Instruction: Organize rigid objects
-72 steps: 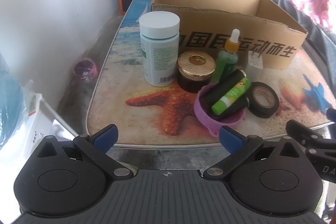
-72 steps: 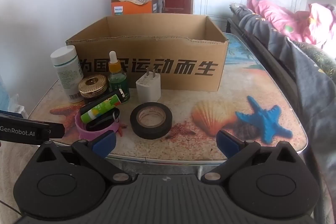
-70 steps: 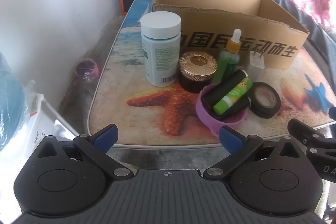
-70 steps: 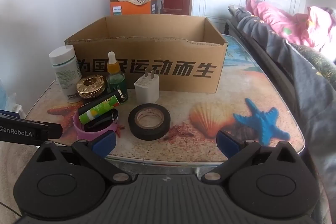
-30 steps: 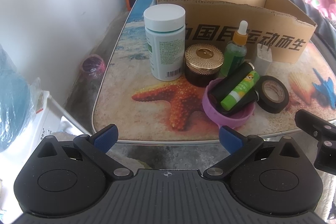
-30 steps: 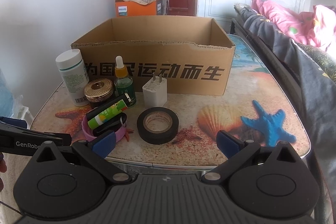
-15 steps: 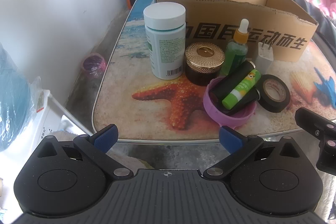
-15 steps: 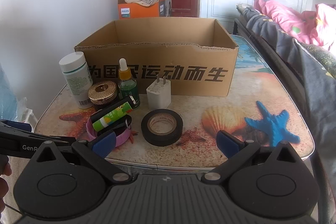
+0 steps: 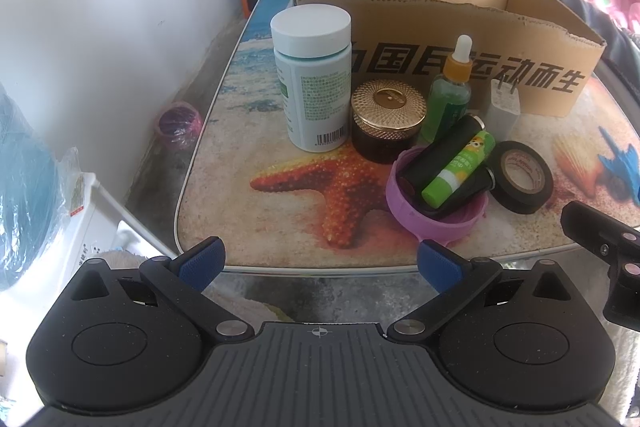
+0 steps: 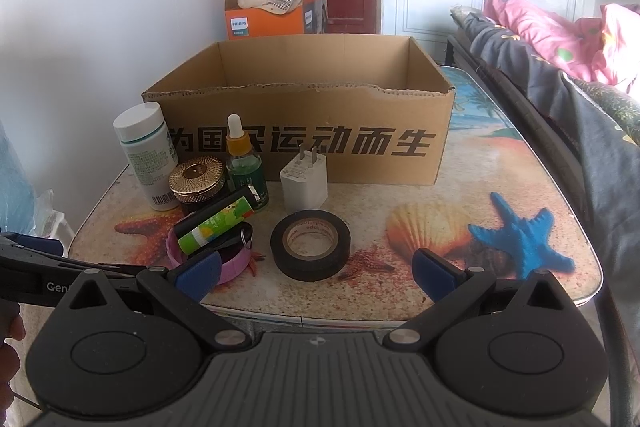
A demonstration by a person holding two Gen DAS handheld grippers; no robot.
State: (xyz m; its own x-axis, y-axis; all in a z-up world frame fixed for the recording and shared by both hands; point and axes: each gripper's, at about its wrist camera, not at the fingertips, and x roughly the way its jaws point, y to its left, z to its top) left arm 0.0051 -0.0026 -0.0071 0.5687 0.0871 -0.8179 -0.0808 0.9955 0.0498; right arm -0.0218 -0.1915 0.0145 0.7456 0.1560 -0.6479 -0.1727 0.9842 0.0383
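Note:
An open cardboard box (image 10: 304,131) (image 9: 460,39) stands at the back of the beach-print table (image 10: 460,211). In front of it stand a white pill bottle (image 9: 312,79) (image 10: 146,155), a gold-lidded jar (image 9: 387,119) (image 10: 197,183), a green dropper bottle (image 9: 452,87) (image 10: 243,155) and a white plug adapter (image 10: 304,185) (image 9: 503,109). A purple dish (image 9: 436,203) (image 10: 232,263) holds a green tube (image 9: 460,167) (image 10: 214,225) and black tubes. A black tape roll (image 10: 310,245) (image 9: 520,179) lies beside it. My left gripper (image 9: 318,261) and right gripper (image 10: 316,273) hover open at the table's near edge, holding nothing.
An orange Philips box (image 10: 276,3) with cloth stands behind the cardboard box. A white wall runs along the left. A bed with pink and dark bedding (image 10: 560,39) lies on the right. A purple-wrapped object (image 9: 178,125) and a white appliance (image 9: 92,227) sit on the floor at left.
Both grippers have drifted slightly relative to the table and stayed open; the objects have not moved.

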